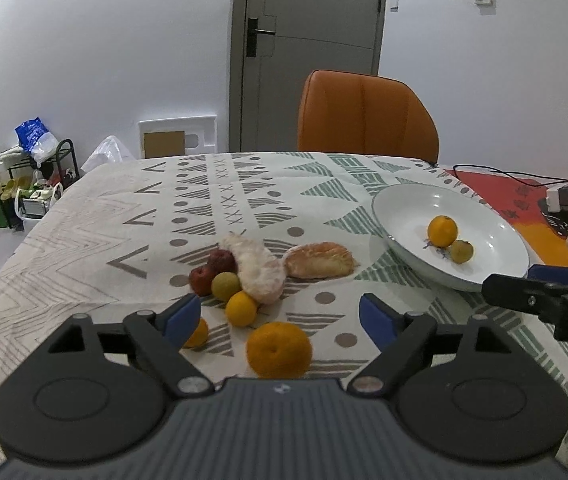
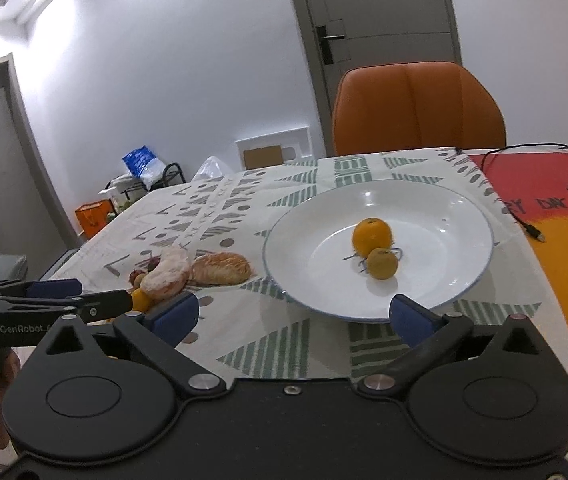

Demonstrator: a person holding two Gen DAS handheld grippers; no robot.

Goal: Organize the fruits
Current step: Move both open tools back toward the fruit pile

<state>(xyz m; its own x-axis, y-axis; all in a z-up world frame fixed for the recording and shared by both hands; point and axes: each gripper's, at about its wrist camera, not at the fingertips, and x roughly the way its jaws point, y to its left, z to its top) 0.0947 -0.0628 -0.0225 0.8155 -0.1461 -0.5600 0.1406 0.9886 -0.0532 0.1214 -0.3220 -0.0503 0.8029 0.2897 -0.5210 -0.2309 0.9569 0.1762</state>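
Left gripper (image 1: 280, 318): jaws wide, nothing between the blue pads; it hangs over the near edge of the tablecloth (image 1: 84, 240), and the fruit pile lies just ahead of its tips at 12 o'clock
Small orange (image 1: 198, 333): on the cloth, half hidden behind the left blue pad (image 1: 183, 317), at 9 o'clock of the big orange
Red fruits (image 1: 212, 270): two dark red ones, touching, at the far left of the pile
Green fruit (image 1: 226, 286): round, yellow-green, just beside the red pair at their 4 o'clock
Yellow orange (image 1: 241, 308): touching the green fruit, at its 5 o'clock
Big orange (image 1: 279, 350): nearest to the left gripper, between its two pads but touched by neither
Pale peeled segment (image 1: 258, 270): long, pinkish white, leaning over the pile from 11 to 5 o'clock
Second peeled segment (image 1: 320, 260): orange-brown, flat on the cloth, at 3 o'clock of the pale one, near the plate
Plate (image 2: 456, 216): white, deep, on the cloth at 3 o'clock of the pile
Orange on the plate (image 2: 372, 236): about the middle of the plate
Small brownish fruit (image 2: 382, 264): touching that orange at its 5 o'clock, also in the plate
Right gripper (image 2: 294, 316): jaws spread as wide as they go, empty; its right pad (image 2: 408, 318) overlaps the near rim of the plate in this view
Chair (image 1: 364, 112): orange, at the far side of the table
Cable (image 2: 524, 216): black, over the red and orange mat at the right edge
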